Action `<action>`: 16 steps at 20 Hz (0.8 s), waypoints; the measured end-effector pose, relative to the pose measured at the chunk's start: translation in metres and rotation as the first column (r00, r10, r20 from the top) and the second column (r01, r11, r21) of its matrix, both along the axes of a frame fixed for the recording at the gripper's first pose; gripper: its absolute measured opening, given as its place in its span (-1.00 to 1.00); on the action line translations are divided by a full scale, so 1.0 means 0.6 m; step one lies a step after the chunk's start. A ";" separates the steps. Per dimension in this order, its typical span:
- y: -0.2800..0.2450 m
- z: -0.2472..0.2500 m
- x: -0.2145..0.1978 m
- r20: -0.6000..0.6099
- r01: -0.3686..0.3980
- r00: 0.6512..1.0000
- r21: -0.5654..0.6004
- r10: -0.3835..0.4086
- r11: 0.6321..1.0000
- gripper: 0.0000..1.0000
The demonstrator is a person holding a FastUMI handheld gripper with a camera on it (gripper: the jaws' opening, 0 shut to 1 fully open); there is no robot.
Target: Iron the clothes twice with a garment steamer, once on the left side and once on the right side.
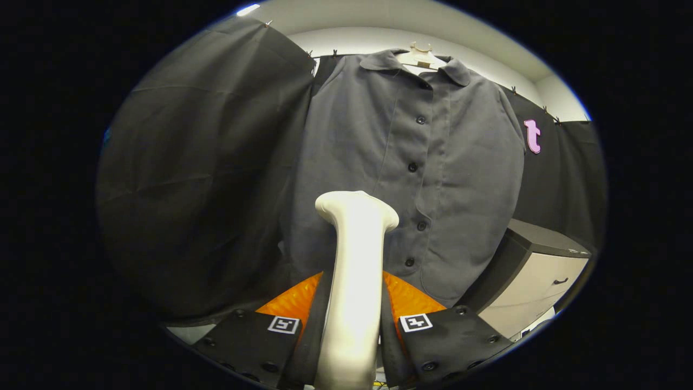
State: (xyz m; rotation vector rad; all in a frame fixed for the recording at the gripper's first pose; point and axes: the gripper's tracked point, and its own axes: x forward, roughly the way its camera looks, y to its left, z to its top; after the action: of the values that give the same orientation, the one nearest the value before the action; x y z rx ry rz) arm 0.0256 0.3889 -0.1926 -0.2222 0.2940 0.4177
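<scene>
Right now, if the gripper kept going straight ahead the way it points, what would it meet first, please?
The gripper, jaws shut on the steamer, points at the shirt on its hanger. The steamer's head would likely touch the shirt's lower front beside the buttons first, though the gap is hard to judge.

No readable text or labels.

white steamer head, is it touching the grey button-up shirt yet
Cannot tell: in the gripper view the white plastic steamer, clamped between the jaws, overlaps the grey button-up shirt, hiding any gap.
</scene>
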 end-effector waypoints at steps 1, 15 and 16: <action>-0.004 0.012 -0.003 0.007 0.001 1.000 0.014 -0.001 1.000 0.07; -0.223 0.193 0.010 0.129 0.154 0.976 0.142 -0.173 0.978 0.06; -0.244 0.199 0.013 0.133 0.164 0.974 0.150 -0.185 0.975 0.06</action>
State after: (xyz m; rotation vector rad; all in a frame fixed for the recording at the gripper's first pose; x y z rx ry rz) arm 0.0332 0.2422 -0.0734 -0.0898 0.1379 0.2440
